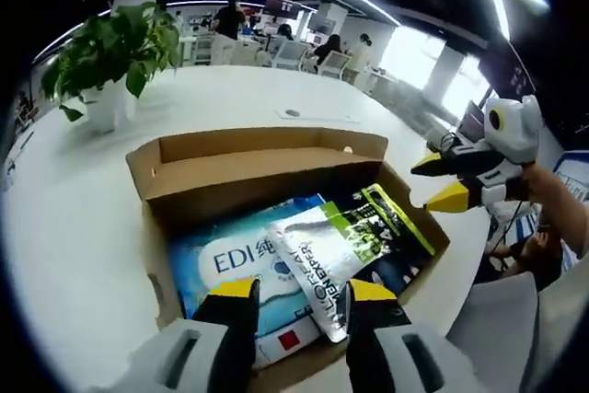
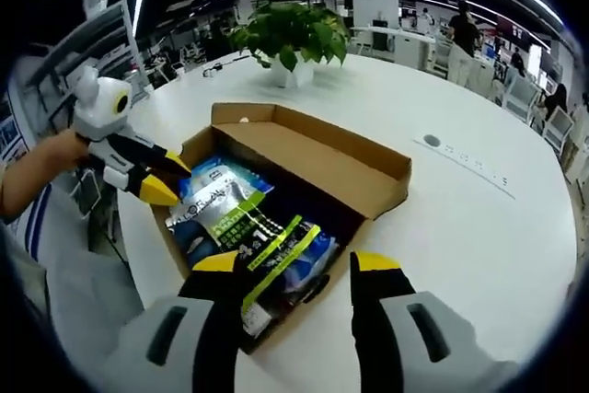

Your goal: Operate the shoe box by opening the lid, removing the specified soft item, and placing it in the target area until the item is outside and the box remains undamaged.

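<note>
The cardboard shoe box (image 1: 248,172) lies on the white table with its lid folded back. Inside are a blue-and-white soft pack (image 1: 230,260) and, on top of it, a silver-and-green pouch (image 1: 336,246). My left gripper (image 1: 302,294) is open just above the box's near edge, holding nothing. At the box's right corner my right gripper (image 1: 428,188) hovers open. In the right gripper view the box (image 2: 322,158) is open ahead, with the pouch (image 2: 221,213) inside. My right gripper (image 2: 294,266) is open over the near rim. The left gripper (image 2: 167,179) is open at the left corner.
A potted plant (image 1: 115,48) (image 2: 294,29) stands on the round white table (image 1: 83,218) (image 2: 479,218) beyond the box. A person's forearm (image 2: 37,167) holds the left gripper. People, desks and chairs (image 1: 276,39) are far behind the table.
</note>
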`<action>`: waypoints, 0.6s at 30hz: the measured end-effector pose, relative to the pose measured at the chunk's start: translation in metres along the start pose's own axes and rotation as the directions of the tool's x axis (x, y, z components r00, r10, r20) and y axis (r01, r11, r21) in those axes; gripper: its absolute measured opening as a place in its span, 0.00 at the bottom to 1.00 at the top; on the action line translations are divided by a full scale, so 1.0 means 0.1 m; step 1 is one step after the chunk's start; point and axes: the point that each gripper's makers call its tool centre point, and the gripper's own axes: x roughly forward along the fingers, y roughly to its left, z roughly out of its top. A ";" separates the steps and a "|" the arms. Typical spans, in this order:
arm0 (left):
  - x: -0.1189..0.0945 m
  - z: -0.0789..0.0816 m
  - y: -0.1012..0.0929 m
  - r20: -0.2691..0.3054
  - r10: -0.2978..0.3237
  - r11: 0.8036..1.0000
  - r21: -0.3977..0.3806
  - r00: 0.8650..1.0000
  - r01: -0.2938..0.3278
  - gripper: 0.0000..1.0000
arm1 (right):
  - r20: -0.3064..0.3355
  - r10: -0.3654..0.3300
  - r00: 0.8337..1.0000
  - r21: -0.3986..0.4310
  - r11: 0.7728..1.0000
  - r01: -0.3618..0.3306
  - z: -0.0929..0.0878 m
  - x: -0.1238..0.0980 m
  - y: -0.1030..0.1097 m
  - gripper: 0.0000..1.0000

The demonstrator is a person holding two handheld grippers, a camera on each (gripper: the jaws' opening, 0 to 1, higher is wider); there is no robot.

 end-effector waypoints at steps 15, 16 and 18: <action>0.20 -0.14 -0.11 -0.026 -0.087 0.990 -0.110 0.996 0.084 0.14 | -0.026 0.036 0.999 0.034 0.999 -0.035 -0.09 0.12 0.18 0.45; 0.21 -0.13 -0.11 -0.021 -0.090 0.988 -0.124 0.996 0.087 0.11 | -0.028 0.038 0.999 0.035 0.999 -0.037 -0.09 0.12 0.19 0.44; 0.22 -0.13 -0.09 -0.018 -0.080 0.990 -0.120 0.997 0.077 0.08 | -0.032 0.044 0.999 0.044 0.998 -0.043 -0.10 0.13 0.20 0.44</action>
